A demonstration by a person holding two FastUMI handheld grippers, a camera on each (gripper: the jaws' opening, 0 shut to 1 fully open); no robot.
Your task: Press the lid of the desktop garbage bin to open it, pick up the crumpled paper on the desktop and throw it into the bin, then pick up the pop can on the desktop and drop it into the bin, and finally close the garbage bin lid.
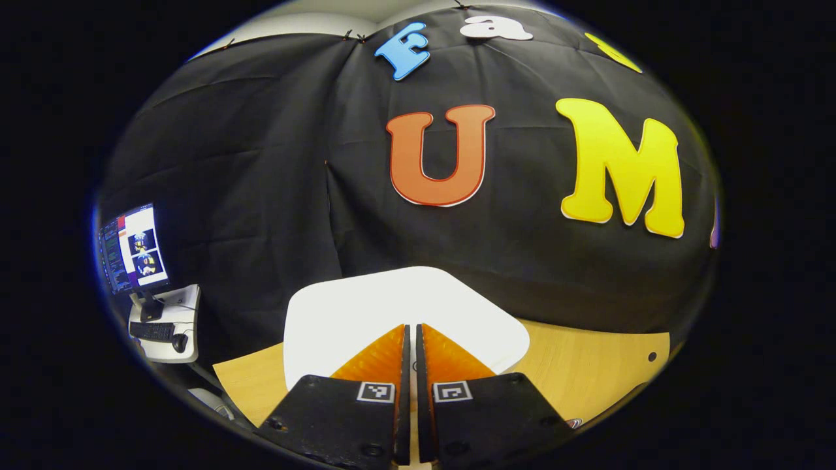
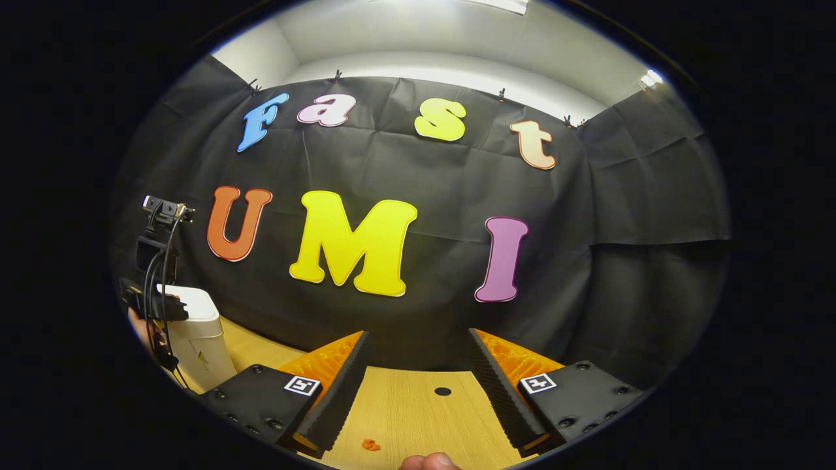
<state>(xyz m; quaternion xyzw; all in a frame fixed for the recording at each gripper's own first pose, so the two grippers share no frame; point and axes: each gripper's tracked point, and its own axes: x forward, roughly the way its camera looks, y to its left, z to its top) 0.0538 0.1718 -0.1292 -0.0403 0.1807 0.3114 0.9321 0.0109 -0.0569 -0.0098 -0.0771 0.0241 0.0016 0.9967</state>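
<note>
The white garbage bin lid lies just under and ahead of my left gripper, whose fingers are shut with nothing between them and whose tips are over the lid's middle. In the right gripper view the white bin stands at the far left of the wooden table, its lid looking down. The left gripper, with its cables, hovers on top of the bin. My right gripper stands open above the table, well to the right of the bin, holding nothing.
A small orange scrap lies on the table near a round hole. A fingertip pokes in at the bottom edge. Off the table's left, a monitor and keyboard sit on a side stand.
</note>
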